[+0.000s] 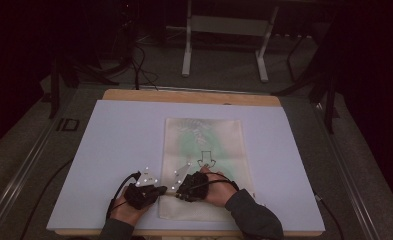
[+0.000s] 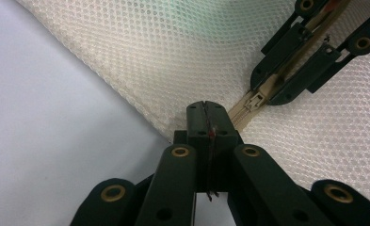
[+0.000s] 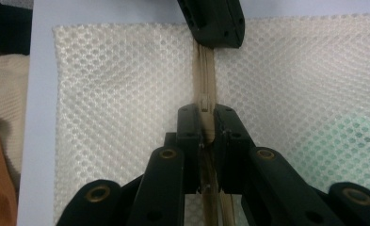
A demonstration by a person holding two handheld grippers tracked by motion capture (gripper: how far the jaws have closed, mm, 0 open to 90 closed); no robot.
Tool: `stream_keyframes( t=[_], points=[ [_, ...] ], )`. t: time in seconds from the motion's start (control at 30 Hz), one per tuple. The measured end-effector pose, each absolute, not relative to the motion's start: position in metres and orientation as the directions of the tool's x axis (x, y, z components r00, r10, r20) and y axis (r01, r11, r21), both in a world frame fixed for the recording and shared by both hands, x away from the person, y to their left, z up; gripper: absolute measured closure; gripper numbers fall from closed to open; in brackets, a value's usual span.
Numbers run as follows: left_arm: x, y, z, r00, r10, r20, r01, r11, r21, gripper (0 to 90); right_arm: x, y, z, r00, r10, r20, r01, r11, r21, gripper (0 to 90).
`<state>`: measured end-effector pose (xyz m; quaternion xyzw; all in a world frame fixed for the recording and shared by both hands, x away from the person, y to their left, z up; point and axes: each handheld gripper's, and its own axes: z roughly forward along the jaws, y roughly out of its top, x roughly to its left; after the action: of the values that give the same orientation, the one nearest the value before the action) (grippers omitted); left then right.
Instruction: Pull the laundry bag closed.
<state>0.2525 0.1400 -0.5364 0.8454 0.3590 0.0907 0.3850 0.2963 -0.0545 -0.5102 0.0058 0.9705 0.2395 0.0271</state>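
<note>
Mesh bag [image 1: 204, 150] — white netting, green tint inside, beige zipper [image 3: 205, 80] — lies flat, centre-near on my pale sheet [image 1: 119, 145] over a wooden table [image 1: 184, 96]. Left gripper [image 2: 206, 120] pinched on the bag's edge; right gripper [image 3: 205, 123] clamped on the zipper pull [image 3: 205, 106]. Dark room, metal frame [image 1: 224, 30] beyond.

High view overhead facing forward, gripper views close, sharing mesh bag [image 1: 204, 150]

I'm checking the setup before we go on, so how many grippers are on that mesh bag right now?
2. The left gripper is shut on the zipper end at the edge of the mesh bag; the right gripper is shut on the zipper pull close beside it.
</note>
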Motion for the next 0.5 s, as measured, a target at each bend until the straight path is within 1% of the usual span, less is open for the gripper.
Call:
stream_keyframes(
  t=[0.27, 0.5],
  points=[
    [0.2526, 0.1402, -0.5366, 0.726, 0.676, -0.127, 0.539, -0.443, 0.717, 89.4, 0.2952, -0.057, -0.508, -0.999, 0.017, -0.051, -0.007, 0.902, 0.431, 82.3],
    [0.2527, 0.1404, -0.5366, 0.726, 0.675, -0.128, 0.539, -0.443, 0.716, 89.4, 0.2952, -0.0604, -0.5074, -0.998, 0.012, -0.056, -0.013, 0.907, 0.421, 82.3]
  ],
)
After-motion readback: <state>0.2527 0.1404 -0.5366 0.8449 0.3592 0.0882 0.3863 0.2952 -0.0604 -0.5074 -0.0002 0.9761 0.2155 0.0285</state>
